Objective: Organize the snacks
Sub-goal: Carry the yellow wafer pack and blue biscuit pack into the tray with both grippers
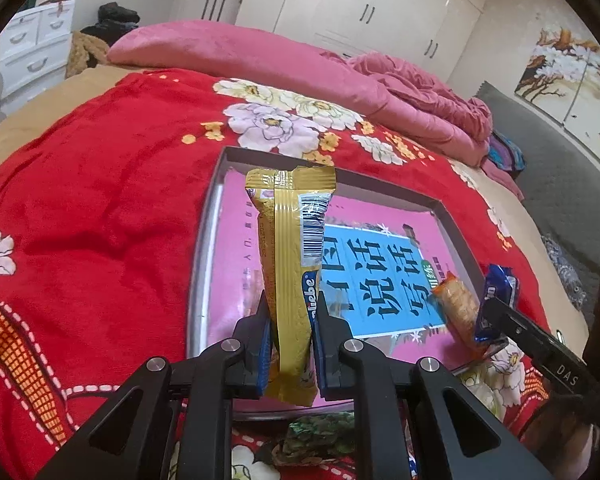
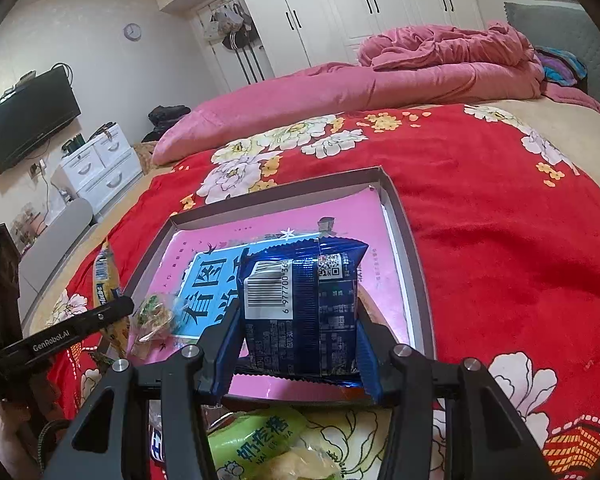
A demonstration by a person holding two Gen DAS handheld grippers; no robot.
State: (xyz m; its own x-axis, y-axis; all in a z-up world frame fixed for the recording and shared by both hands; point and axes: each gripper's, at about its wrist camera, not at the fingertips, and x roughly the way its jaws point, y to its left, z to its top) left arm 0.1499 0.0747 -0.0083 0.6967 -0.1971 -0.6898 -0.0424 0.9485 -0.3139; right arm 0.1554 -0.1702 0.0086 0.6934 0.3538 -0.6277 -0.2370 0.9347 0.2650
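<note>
A shallow box point(image 1: 384, 186) with a pink and blue printed bottom lies on the red floral blanket; it also shows in the right wrist view point(image 2: 404, 216). My left gripper point(image 1: 291, 320) is shut on a gold snack packet point(image 1: 292, 240), held upright over the box's near left part. My right gripper point(image 2: 298, 344) is shut on a dark blue snack packet point(image 2: 304, 304) over the box's near edge; that packet also shows in the left wrist view point(image 1: 496, 300). An orange cracker packet point(image 1: 458, 306) lies in the box by the right gripper. A small green-and-clear snack point(image 2: 154, 316) lies in the box's near left corner.
Loose snacks lie on the blanket in front of the box: a green packet point(image 2: 256, 444) and a dark green wrapped one point(image 1: 320, 436). A pink duvet point(image 1: 300, 68) is heaped behind the box. White drawers point(image 2: 100, 164) and a TV point(image 2: 28, 116) stand beyond the bed.
</note>
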